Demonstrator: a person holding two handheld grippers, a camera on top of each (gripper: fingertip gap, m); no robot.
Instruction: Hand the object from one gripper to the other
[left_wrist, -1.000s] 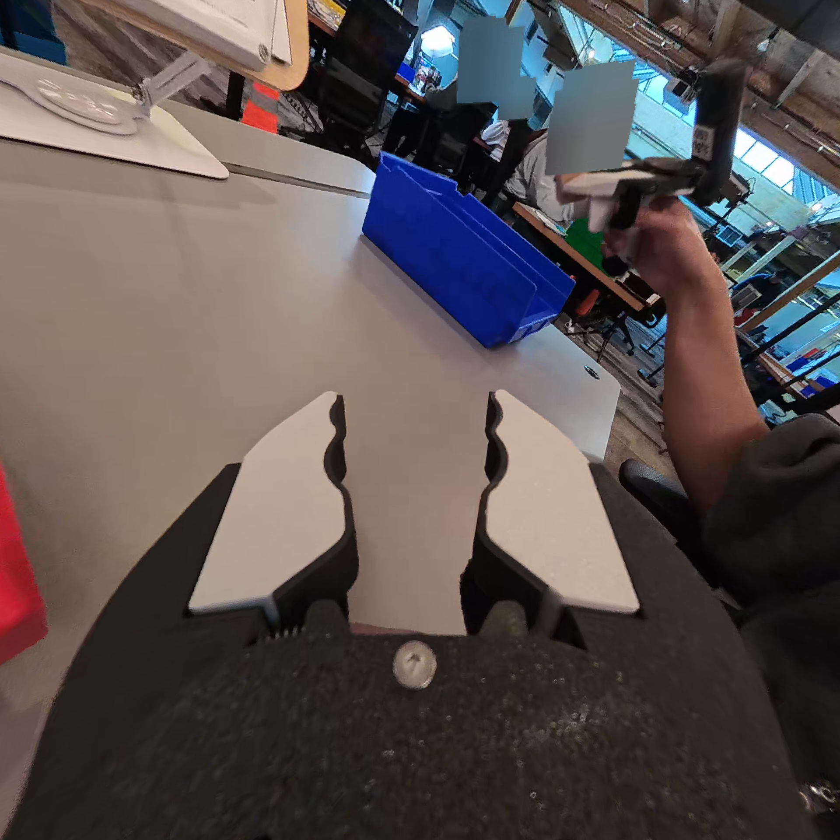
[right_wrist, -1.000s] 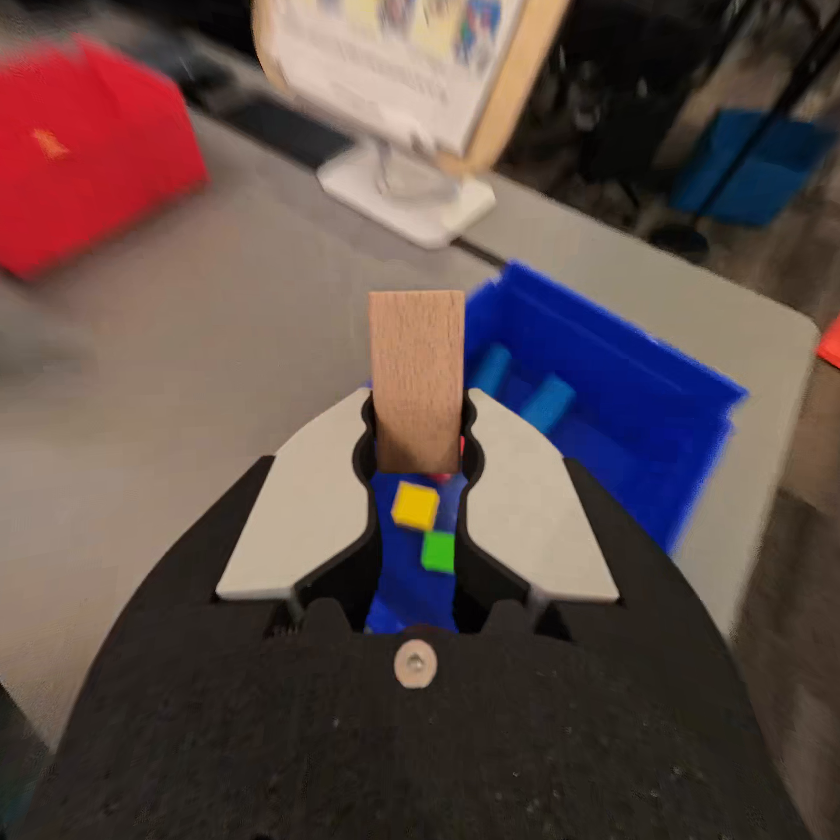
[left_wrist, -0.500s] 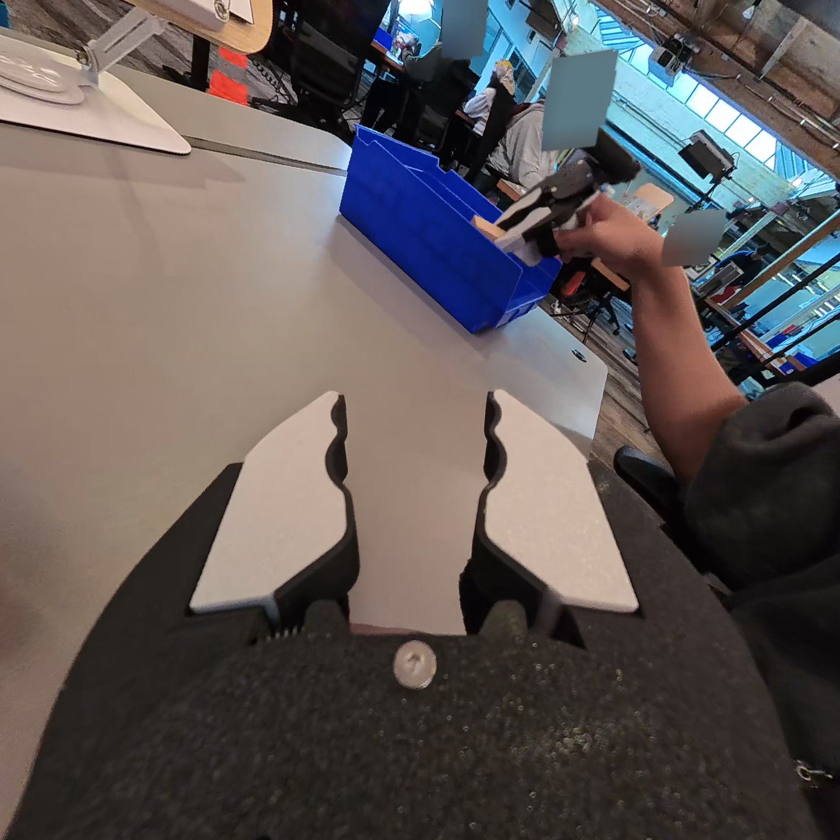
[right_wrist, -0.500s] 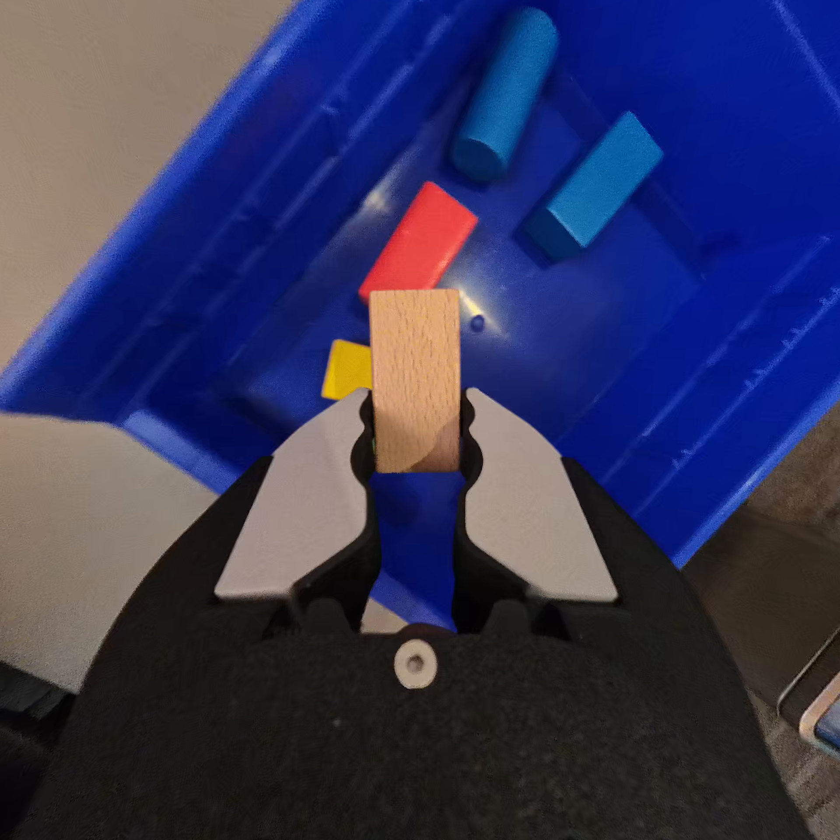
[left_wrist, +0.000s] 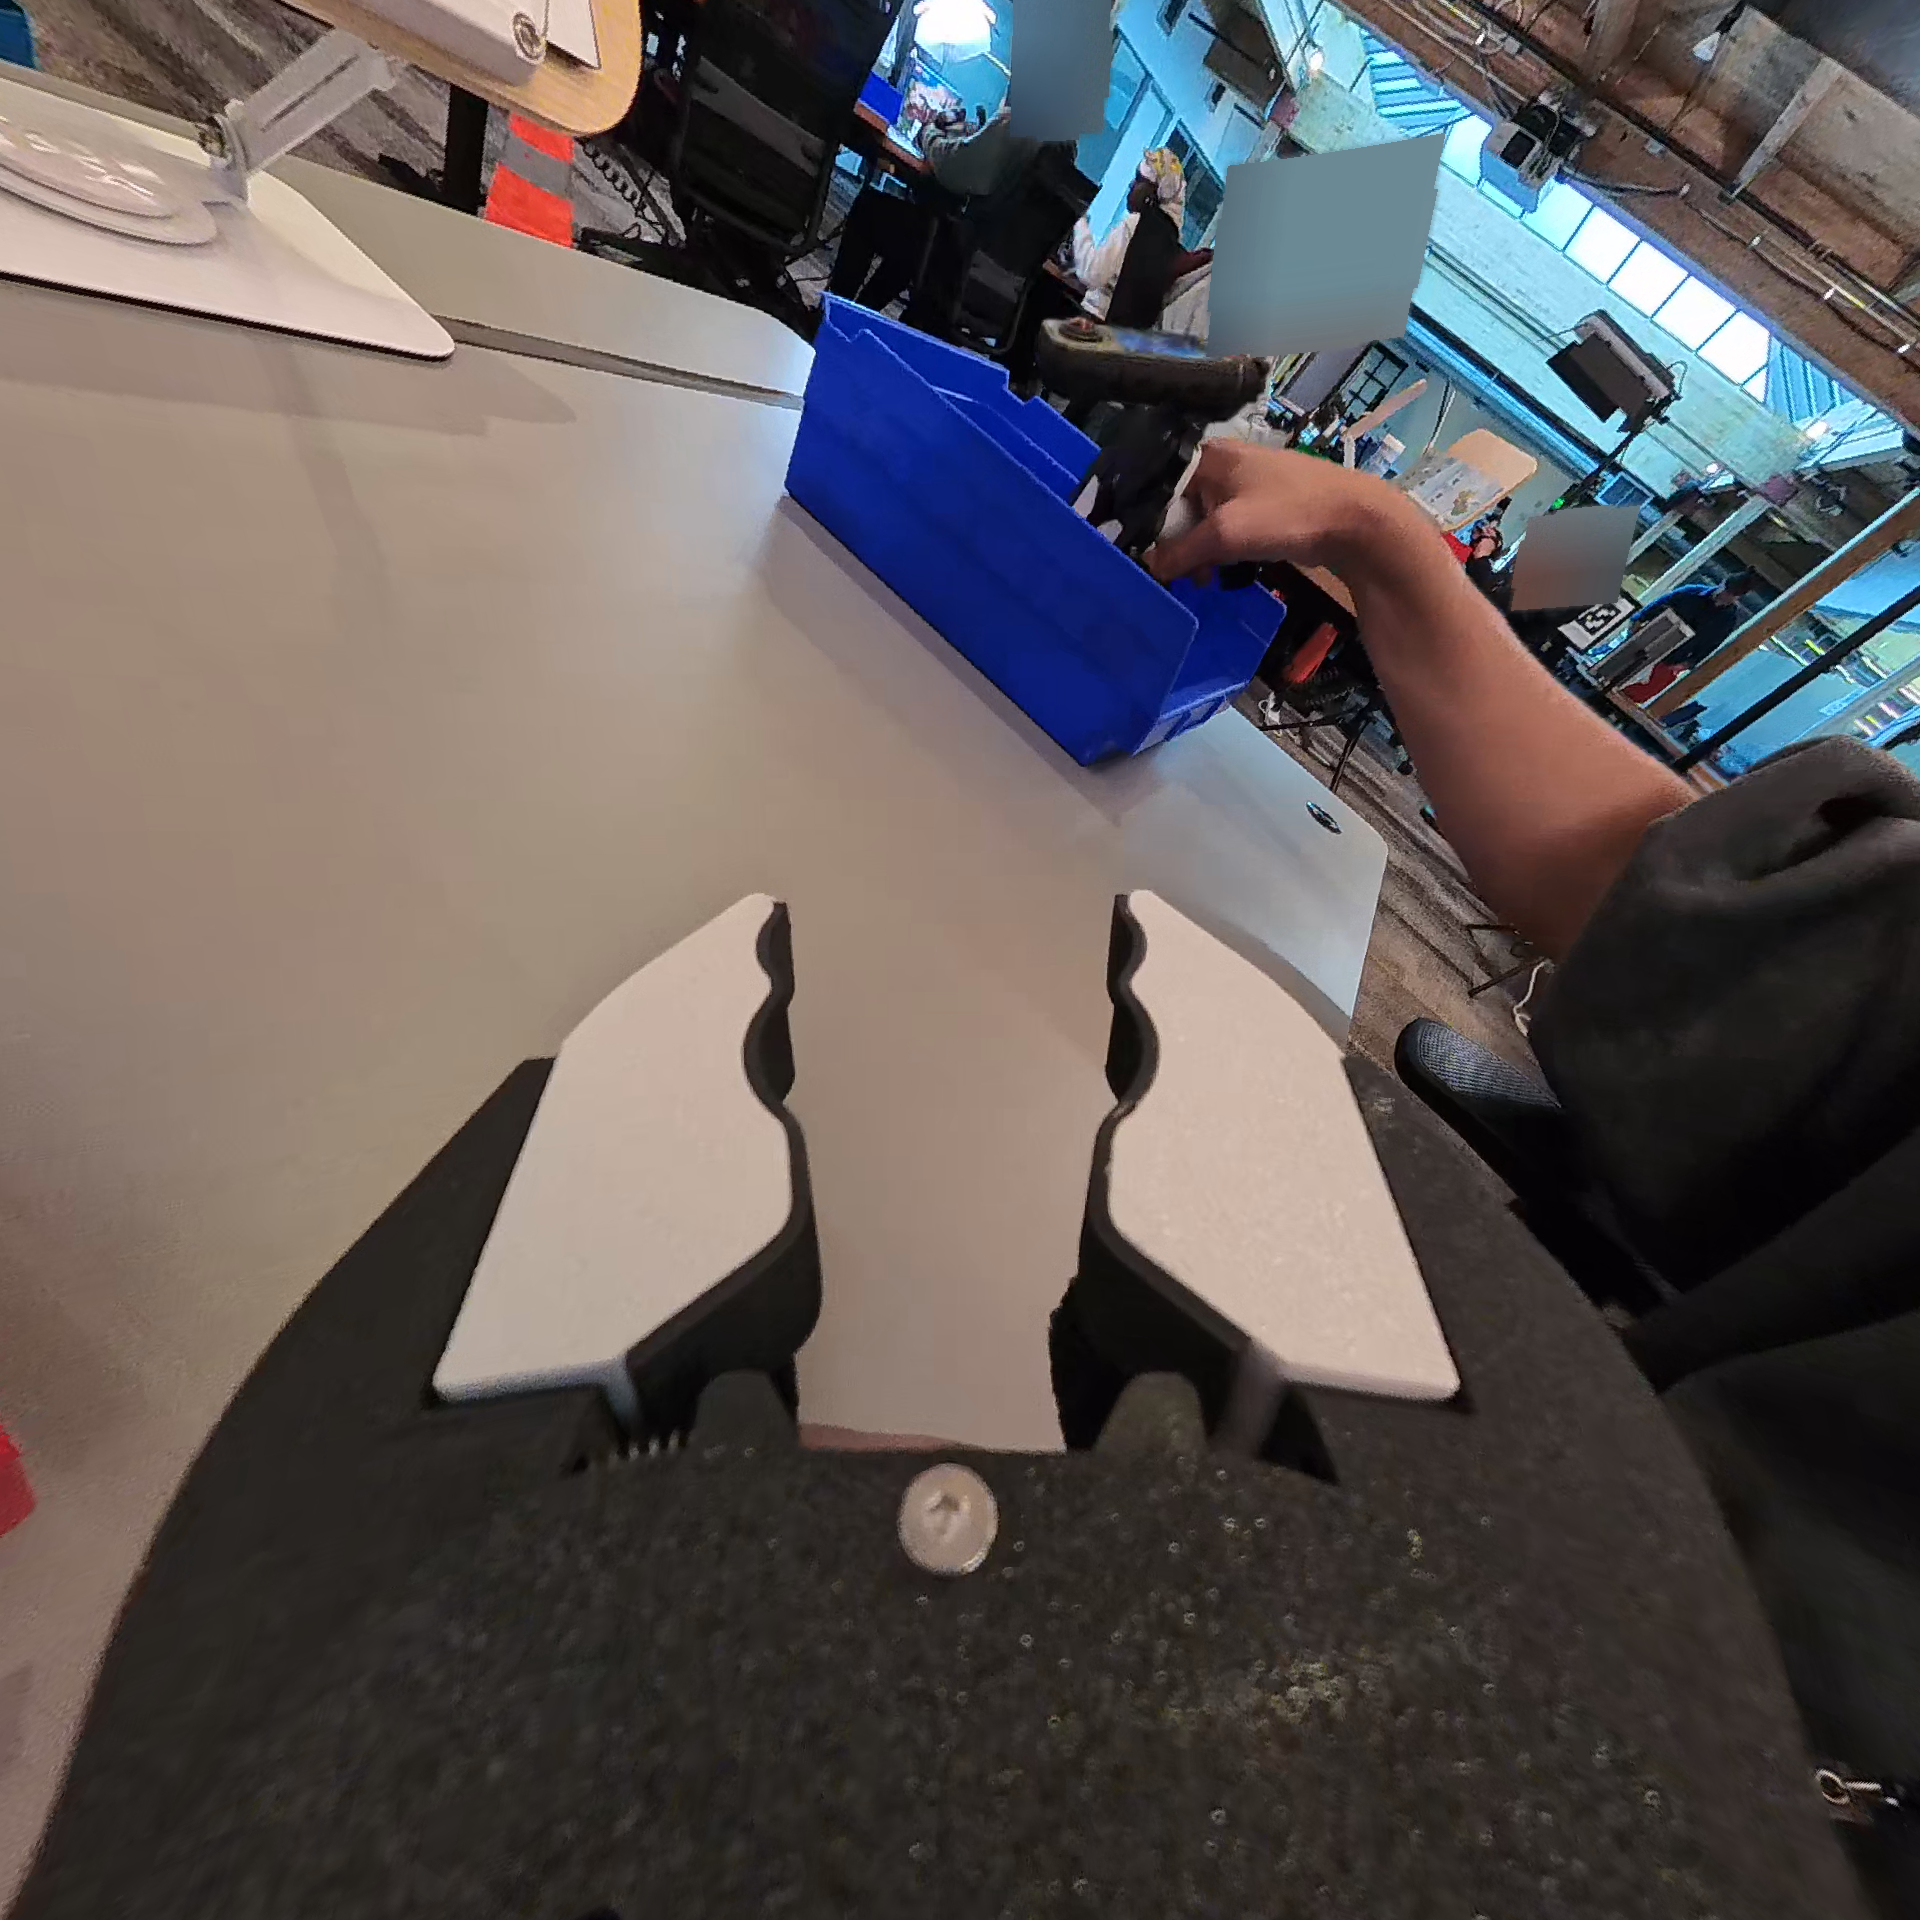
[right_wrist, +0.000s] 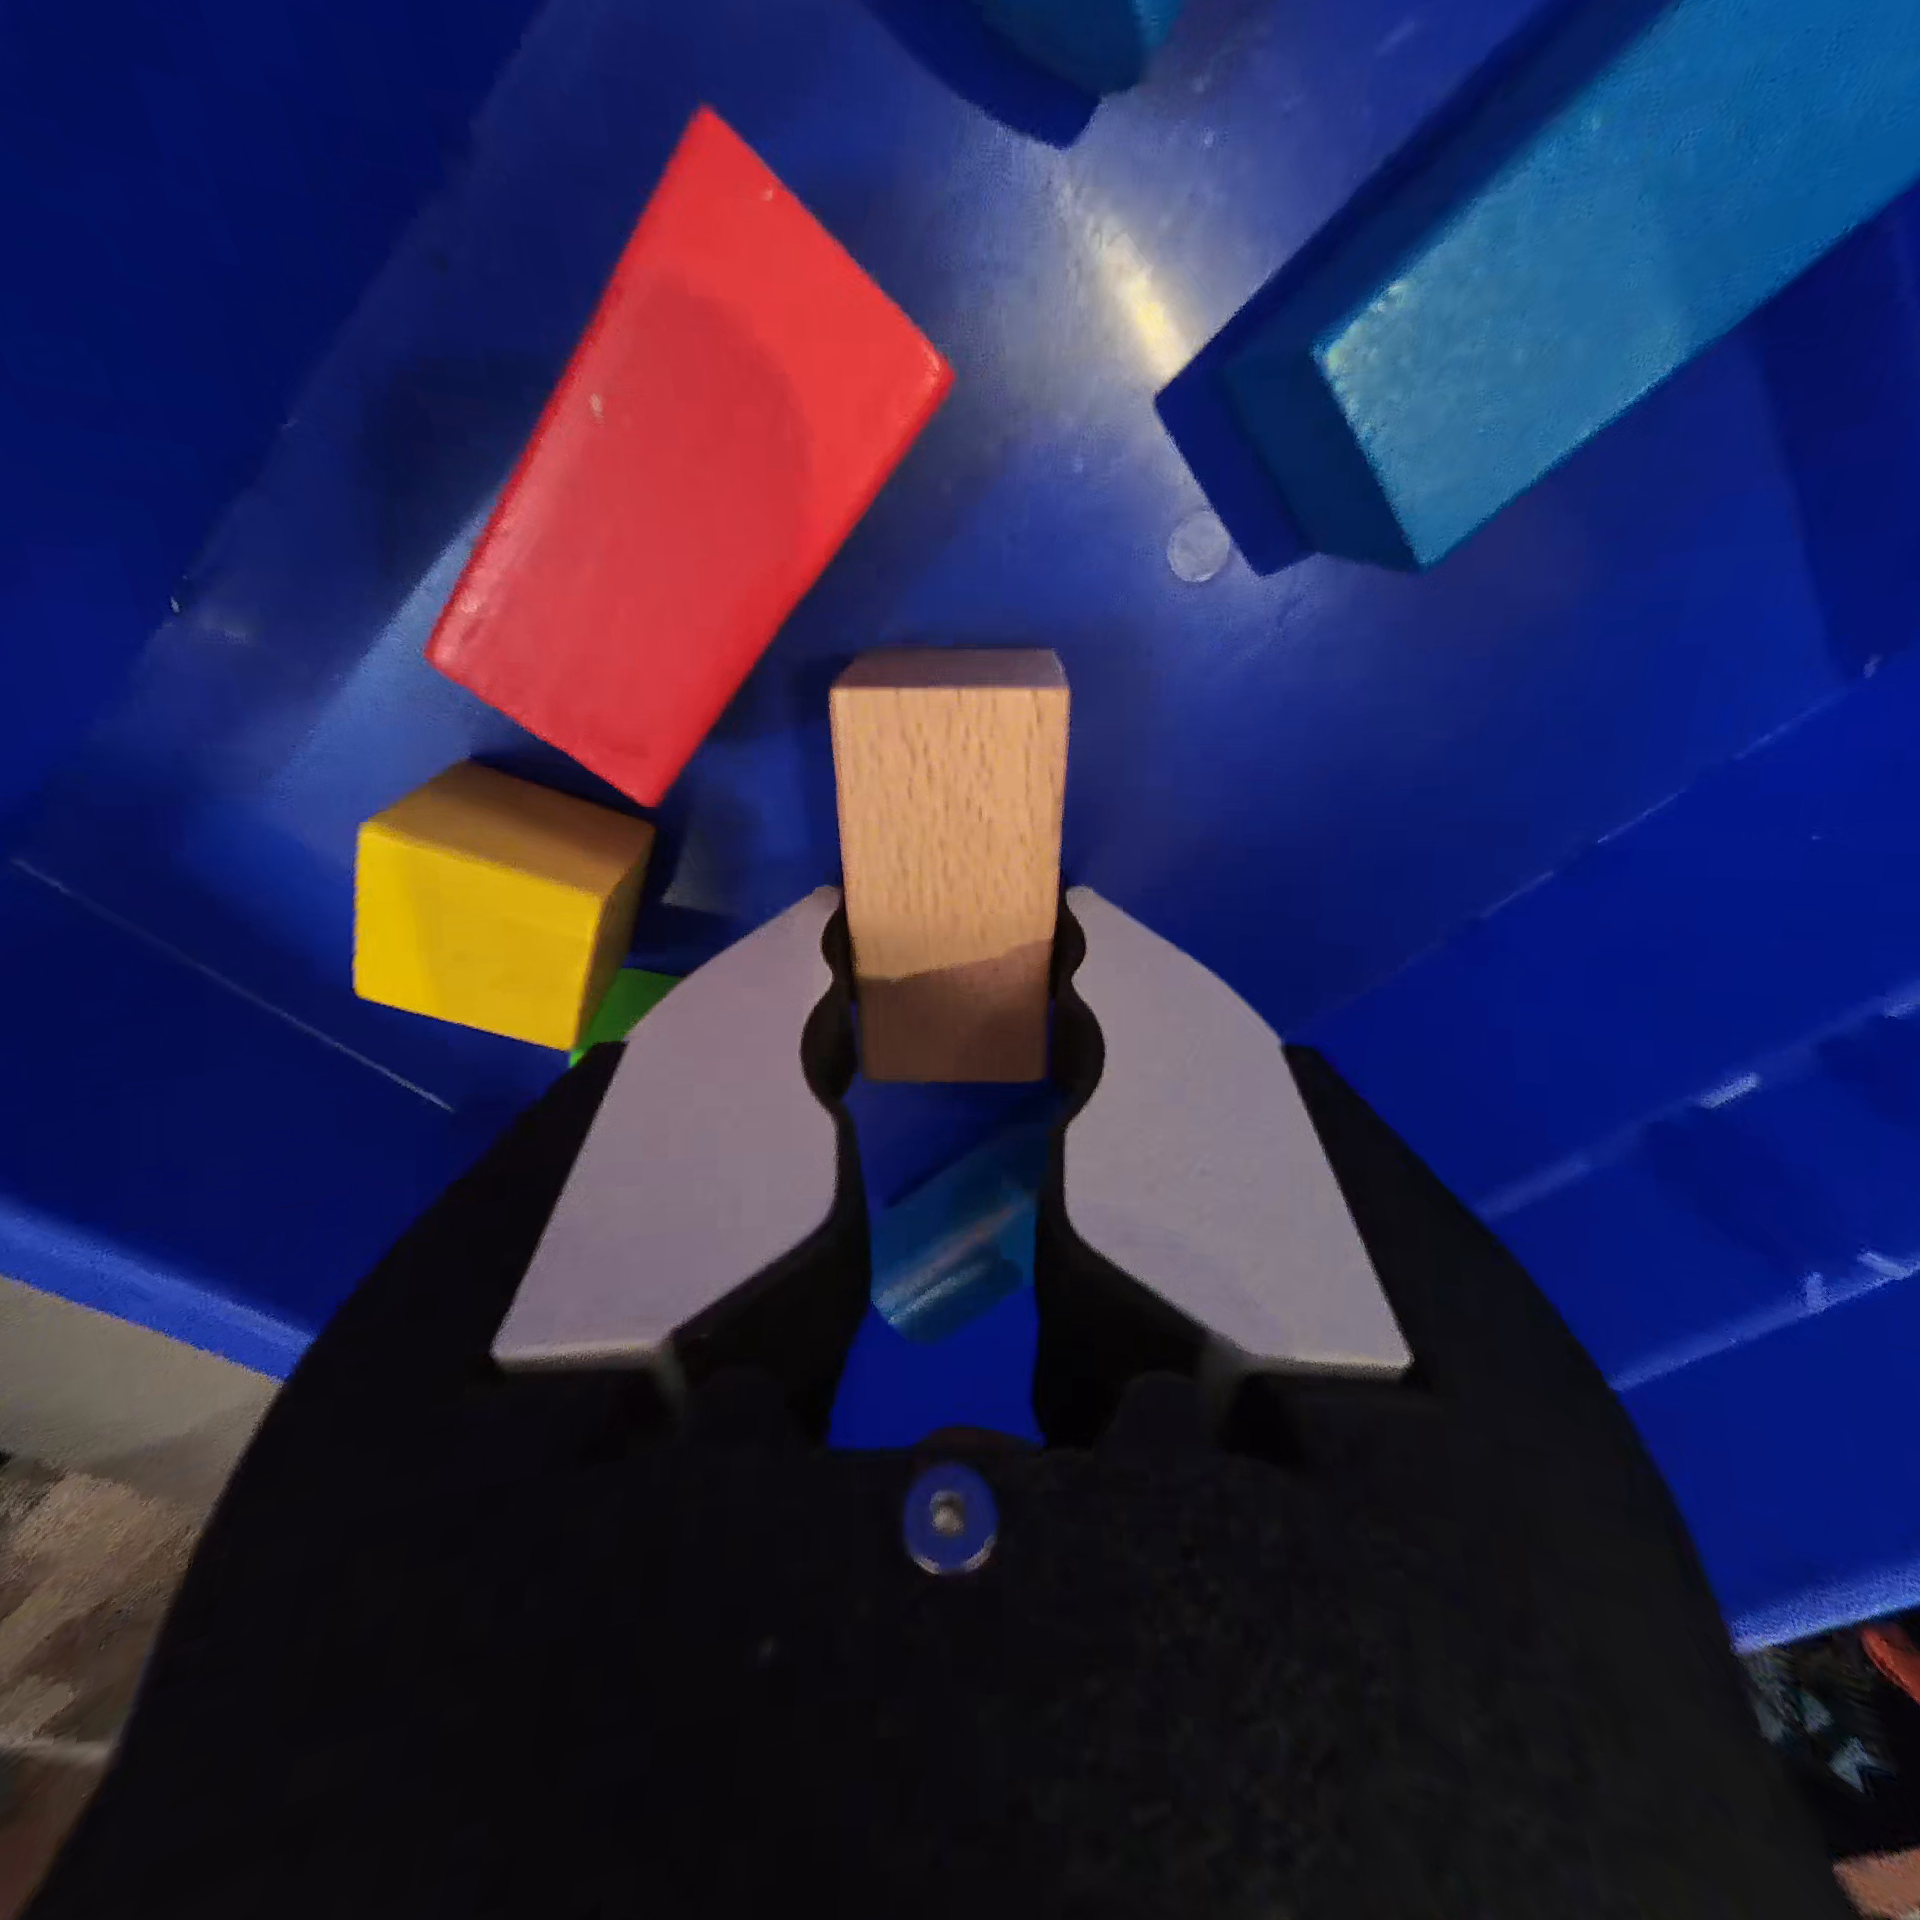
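Right wrist view: right gripper clenching the wooden block inside the blue bin.
Having dropped from above the bin a moment ago, the block is nearing its floor beside the red block; the left gripper is idling, spread, well apart from the bin, suggesting the handover is done.

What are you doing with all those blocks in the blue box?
A person holds a gripper in each hand. The right gripper is reaching down into the blue bin, its jaws shut on a plain wooden block. Below it lie a red block, a yellow cube and a blue block. The left gripper waits over the grey table, jaws open and empty.
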